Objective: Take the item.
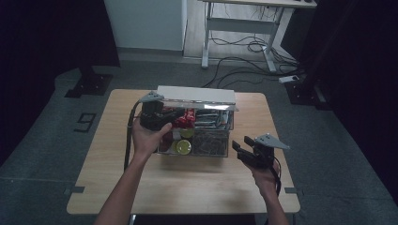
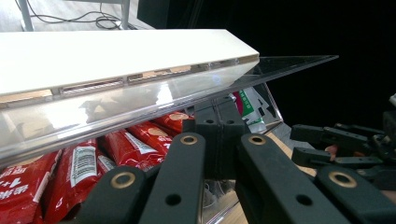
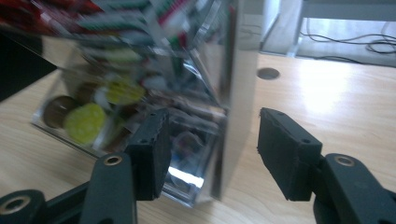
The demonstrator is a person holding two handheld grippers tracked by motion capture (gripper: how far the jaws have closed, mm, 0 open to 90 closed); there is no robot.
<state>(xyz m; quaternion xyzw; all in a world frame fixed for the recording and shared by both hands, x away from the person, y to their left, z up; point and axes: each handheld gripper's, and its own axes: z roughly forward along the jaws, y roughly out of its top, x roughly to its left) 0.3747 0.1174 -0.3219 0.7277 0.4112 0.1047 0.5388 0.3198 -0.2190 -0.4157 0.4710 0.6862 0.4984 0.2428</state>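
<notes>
Clear box [image 1: 206, 140] of red packets [image 2: 79, 163] on table [image 1: 187, 187], left claw [image 1: 157, 117] pressed together at its left upper edge under the lid [image 2: 116, 56], right claw [image 3: 210, 149] spread, box corner between its jaws

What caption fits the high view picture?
Left gripper reaches into a clear snack box; right gripper waits open.

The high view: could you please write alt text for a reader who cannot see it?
A person at a wooden table holds the left gripper over a clear box of red snack packets and yellow-green discs, its white lid raised. The right gripper, jaws open, hovers beside the box's right end.
</notes>
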